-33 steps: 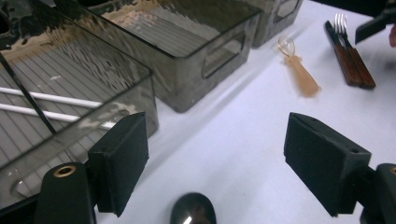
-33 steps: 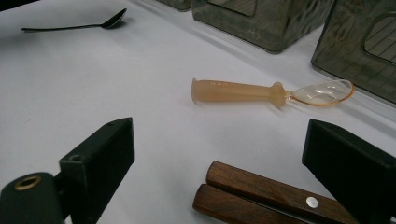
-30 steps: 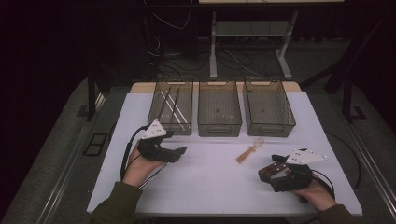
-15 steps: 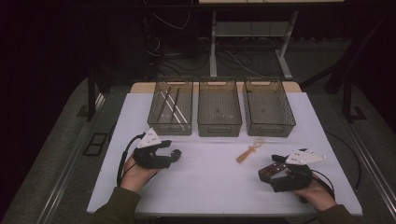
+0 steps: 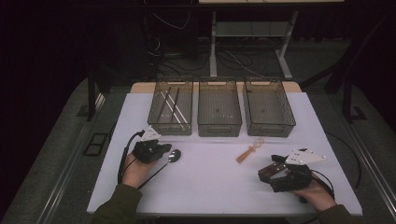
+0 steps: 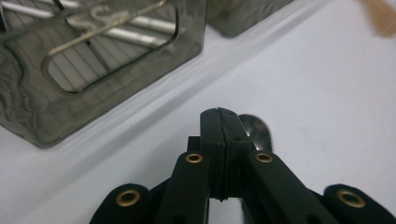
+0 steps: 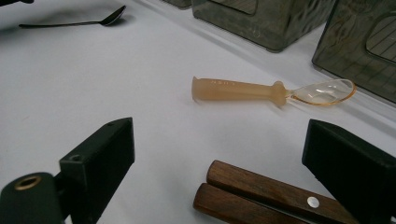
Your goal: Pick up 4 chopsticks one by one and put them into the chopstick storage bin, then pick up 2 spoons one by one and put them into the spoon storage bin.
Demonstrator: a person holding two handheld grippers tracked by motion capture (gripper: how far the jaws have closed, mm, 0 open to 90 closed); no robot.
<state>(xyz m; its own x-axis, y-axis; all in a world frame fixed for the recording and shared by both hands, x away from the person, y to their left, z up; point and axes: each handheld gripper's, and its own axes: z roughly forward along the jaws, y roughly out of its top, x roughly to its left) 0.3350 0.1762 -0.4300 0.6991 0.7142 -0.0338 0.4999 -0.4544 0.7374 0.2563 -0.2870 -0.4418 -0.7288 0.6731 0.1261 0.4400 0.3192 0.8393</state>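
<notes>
High view – white table (image 5: 210, 186), grey floor (image 5: 60, 154) – dark room

Lab-type recording setup, not a home. White tabletop (image 5: 299, 116) lit from above, w/ dark surroundings. Three identical smoked-plastic bins (image 5: 219, 108) in a row at far edge. Behind: metal table frame (image 5: 214, 42) & loose cables (image 5: 173, 60) on grey carpeted floor (image 5: 322, 60). Person seated at near edge, hand-held grippers w/ trailing cables, e.g. left gripper (image 5: 154, 150).
</notes>
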